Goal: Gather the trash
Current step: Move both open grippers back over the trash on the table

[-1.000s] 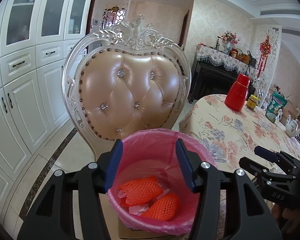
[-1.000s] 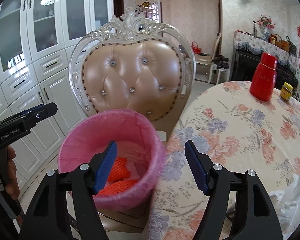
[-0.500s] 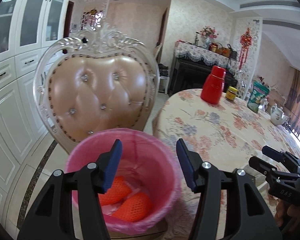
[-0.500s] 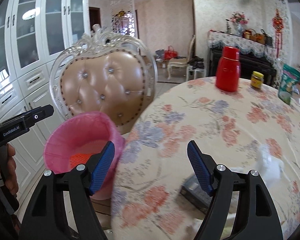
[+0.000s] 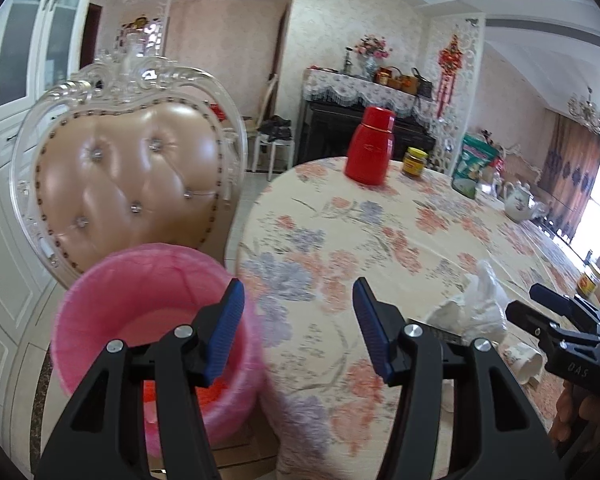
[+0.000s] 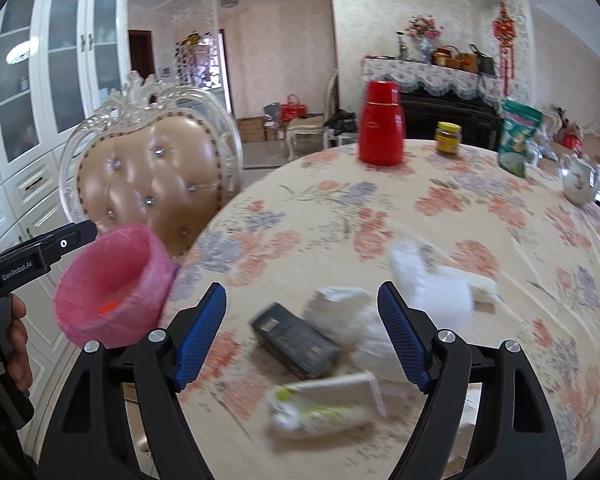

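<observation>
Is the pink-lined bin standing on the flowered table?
No, the pink-lined bin stands off the table's edge, in front of the padded chair.

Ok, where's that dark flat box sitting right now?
In the right wrist view the dark flat box lies on the floral tablecloth near the table's front edge, between crumpled white plastic and the pink-lined bin.

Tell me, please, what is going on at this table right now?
A person is clearing rubbish off the flowered table with a pair of tongs in each hand. Both the left tongs and the right tongs are empty; the right ones are opening above a dark box, white wrappers and a green-and-white packet. The pink-lined bin beside the table, on a chair, already holds some orange netting.
</observation>
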The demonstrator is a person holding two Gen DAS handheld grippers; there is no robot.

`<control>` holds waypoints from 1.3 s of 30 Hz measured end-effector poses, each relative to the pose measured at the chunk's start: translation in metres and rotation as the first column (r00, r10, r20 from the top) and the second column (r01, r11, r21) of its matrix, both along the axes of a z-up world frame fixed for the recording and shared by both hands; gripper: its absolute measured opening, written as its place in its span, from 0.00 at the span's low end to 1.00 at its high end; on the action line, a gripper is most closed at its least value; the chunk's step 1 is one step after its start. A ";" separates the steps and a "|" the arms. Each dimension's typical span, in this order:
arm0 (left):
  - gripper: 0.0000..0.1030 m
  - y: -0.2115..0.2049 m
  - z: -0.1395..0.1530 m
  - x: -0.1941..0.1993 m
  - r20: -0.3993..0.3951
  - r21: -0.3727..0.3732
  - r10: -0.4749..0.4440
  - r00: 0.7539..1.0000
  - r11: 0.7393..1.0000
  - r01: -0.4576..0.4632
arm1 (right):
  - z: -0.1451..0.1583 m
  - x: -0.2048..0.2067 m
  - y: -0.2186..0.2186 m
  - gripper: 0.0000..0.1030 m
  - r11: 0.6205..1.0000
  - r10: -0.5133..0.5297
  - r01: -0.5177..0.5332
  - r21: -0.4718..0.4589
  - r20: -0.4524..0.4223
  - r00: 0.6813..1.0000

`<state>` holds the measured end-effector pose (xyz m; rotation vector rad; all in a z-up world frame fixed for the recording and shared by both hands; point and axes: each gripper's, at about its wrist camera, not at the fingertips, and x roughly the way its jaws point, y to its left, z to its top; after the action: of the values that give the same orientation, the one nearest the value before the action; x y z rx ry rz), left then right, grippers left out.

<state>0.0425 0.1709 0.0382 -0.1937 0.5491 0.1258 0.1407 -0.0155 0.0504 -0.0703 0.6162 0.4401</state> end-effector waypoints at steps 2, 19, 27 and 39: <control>0.53 -0.010 -0.002 0.003 -0.004 0.001 -0.020 1.000 1.000 0.020 | -0.002 0.000 -0.017 0.72 1.000 -0.027 0.027 0.003 -0.003 1.000; 0.55 -0.111 -0.026 0.026 -0.058 0.024 -0.209 0.976 0.977 0.211 | -0.030 -0.002 -0.112 0.73 0.984 -0.175 0.176 0.013 -0.055 0.983; 0.58 -0.154 -0.050 0.034 -0.103 0.037 -0.288 0.952 0.955 0.293 | -0.044 -0.009 -0.142 0.76 0.978 -0.208 0.209 0.003 -0.076 0.975; 0.74 -0.201 -0.086 0.041 -0.222 0.128 -0.349 0.910 0.915 0.382 | -0.058 -0.015 -0.168 0.77 0.972 -0.233 0.234 -0.001 -0.106 0.967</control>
<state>0.0836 -0.0296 -0.0480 0.0921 0.7584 -0.1783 0.1256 -0.1840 -0.0075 0.0370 0.7172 0.2195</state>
